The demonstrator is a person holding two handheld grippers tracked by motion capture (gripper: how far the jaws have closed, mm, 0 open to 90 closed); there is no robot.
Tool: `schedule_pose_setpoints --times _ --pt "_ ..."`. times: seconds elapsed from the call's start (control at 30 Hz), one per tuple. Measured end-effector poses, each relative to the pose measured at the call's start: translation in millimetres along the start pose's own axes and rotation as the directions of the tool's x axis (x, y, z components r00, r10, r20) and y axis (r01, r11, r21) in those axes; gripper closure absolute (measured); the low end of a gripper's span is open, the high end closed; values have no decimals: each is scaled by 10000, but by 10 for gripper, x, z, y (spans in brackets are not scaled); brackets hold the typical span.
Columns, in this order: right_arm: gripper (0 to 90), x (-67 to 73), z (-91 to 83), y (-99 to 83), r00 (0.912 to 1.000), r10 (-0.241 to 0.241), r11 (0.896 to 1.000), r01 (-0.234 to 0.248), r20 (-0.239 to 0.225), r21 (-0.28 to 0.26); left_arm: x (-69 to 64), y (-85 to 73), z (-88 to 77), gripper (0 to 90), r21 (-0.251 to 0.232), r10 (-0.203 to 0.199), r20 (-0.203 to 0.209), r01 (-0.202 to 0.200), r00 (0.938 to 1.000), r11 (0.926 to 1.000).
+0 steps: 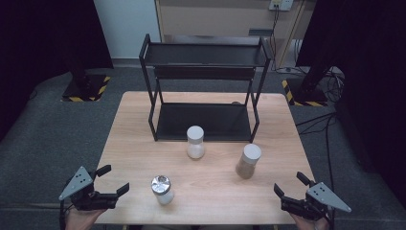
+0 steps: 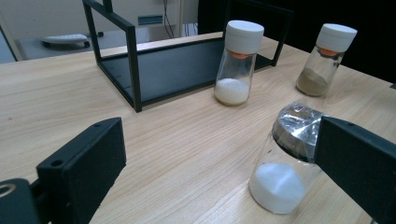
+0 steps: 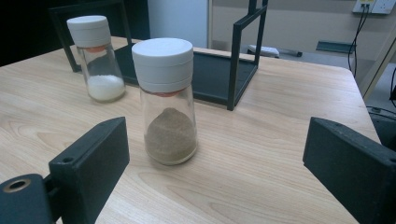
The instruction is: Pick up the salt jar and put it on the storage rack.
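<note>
Three glass shakers stand on the wooden table (image 1: 134, 139). One with a white cap and white powder (image 1: 195, 142) (image 2: 236, 63) (image 3: 96, 58) stands just in front of the black two-tier rack (image 1: 203, 86). A white-capped one with brown powder (image 1: 248, 161) (image 3: 166, 102) (image 2: 323, 59) is to the right. A silver-capped one with white powder (image 1: 162, 189) (image 2: 287, 161) is near the front. My left gripper (image 1: 113, 178) (image 2: 219, 163) is open at the front left corner, left of the silver-capped shaker. My right gripper (image 1: 290, 184) (image 3: 215, 163) is open at the front right, short of the brown shaker.
The rack's lower shelf (image 2: 173, 70) lies flat on the table at the back; its upper shelf (image 1: 206, 53) is bare. Stand bases with yellow-black tape (image 1: 86, 88) and cables (image 1: 316, 120) lie on the grey floor beyond the table.
</note>
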State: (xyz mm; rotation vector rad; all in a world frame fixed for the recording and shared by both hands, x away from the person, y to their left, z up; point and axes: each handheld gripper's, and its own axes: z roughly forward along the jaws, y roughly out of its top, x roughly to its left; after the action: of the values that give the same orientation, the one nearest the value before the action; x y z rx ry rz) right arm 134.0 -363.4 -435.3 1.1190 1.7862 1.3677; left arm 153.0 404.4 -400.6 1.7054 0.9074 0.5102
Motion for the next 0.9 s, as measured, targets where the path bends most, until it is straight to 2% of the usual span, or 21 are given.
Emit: schedule_pose_setpoints --times 0.2,0.57,0.7,0.9 --pt "72 -1 0 1 10000 9 10000 -9 -4 10 32 120 -14 11 196 -111 260 106 9996 9998" --pt "72 -2 0 5 10000 18 10000 -18 -7 47 -14 321 35 11 549 116 806 -161 9967 9984" --pt "73 -2 1 6 10000 19 10000 -19 -14 53 -32 392 79 11 674 224 1081 -298 9939 9973" --pt "73 -6 1 5 10000 14 10000 -14 -27 56 -50 475 200 12 920 431 1578 -582 9865 9941"
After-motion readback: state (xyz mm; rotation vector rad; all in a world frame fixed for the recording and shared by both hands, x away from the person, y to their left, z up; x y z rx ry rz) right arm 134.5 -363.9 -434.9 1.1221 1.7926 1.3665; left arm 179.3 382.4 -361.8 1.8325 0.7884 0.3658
